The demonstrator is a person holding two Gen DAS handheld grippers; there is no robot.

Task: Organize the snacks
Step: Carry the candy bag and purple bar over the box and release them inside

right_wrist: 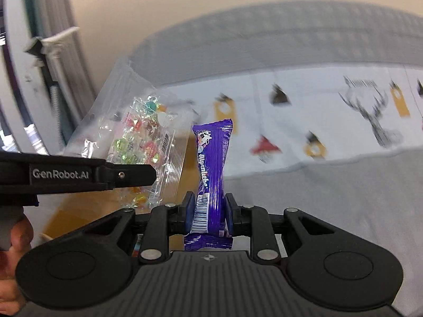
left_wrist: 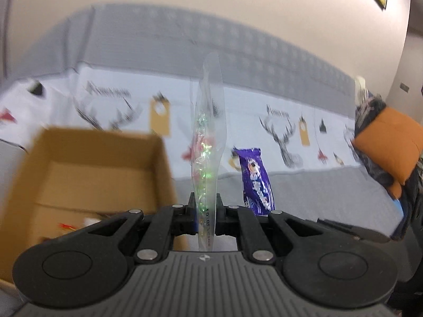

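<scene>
My left gripper (left_wrist: 206, 206) is shut on a clear bag of coloured candies (left_wrist: 207, 142), held edge-on and upright beside an open cardboard box (left_wrist: 79, 174). The bag also shows in the right wrist view (right_wrist: 140, 142), with the left gripper (right_wrist: 152, 175) at the left. My right gripper (right_wrist: 208, 208) is shut on a purple Alpenliebe candy pack (right_wrist: 211, 174), held upright. The pack also shows in the left wrist view (left_wrist: 255, 182), to the right of the bag.
A grey sofa (left_wrist: 304, 192) with a white reindeer-print throw (left_wrist: 264, 129) lies ahead. An orange cushion (left_wrist: 388, 145) sits at its right end. Some small items lie in the box's bottom. A white rack (right_wrist: 53, 52) stands at the far left.
</scene>
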